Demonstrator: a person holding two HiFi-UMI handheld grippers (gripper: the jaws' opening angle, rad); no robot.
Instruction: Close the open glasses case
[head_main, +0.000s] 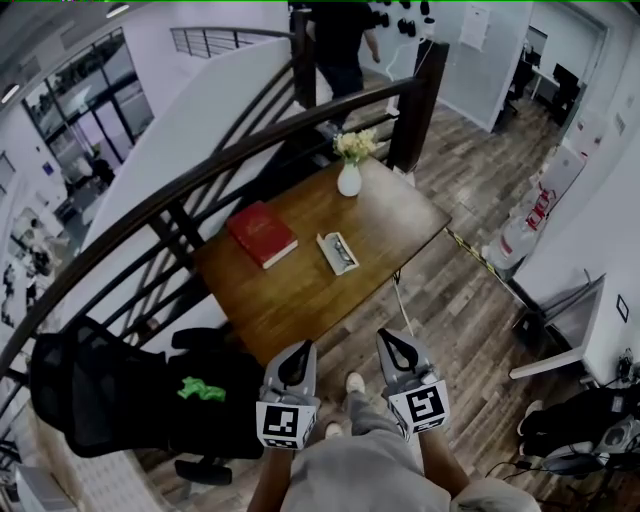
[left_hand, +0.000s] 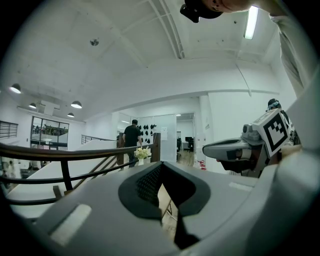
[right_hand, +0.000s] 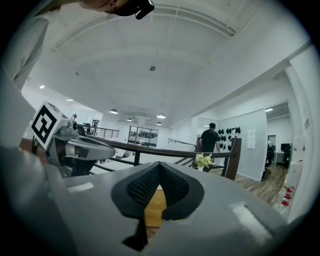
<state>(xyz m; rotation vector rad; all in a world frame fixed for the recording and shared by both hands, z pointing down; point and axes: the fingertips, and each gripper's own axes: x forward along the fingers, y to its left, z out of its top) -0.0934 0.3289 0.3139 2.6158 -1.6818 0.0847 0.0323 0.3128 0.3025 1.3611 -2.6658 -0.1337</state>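
Left gripper (head_main: 298, 352) and right gripper (head_main: 394, 342) are held level, side by side, just short of the worktop's (head_main: 290, 300) near edge. Both pairs of jaws are pressed together and empty, probably a carrying posture before any reach. Farther off, right of the red book (head_main: 262, 234), the glasses case (head_main: 338, 252) lies open, well apart from both jaws.

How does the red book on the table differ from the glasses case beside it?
The red book is dark red and closed; the glasses case is pale and lies open, with glasses inside. The red book is clearly larger and broader than the narrow glasses case. Both lie flat on the wooden table, apart from each other.
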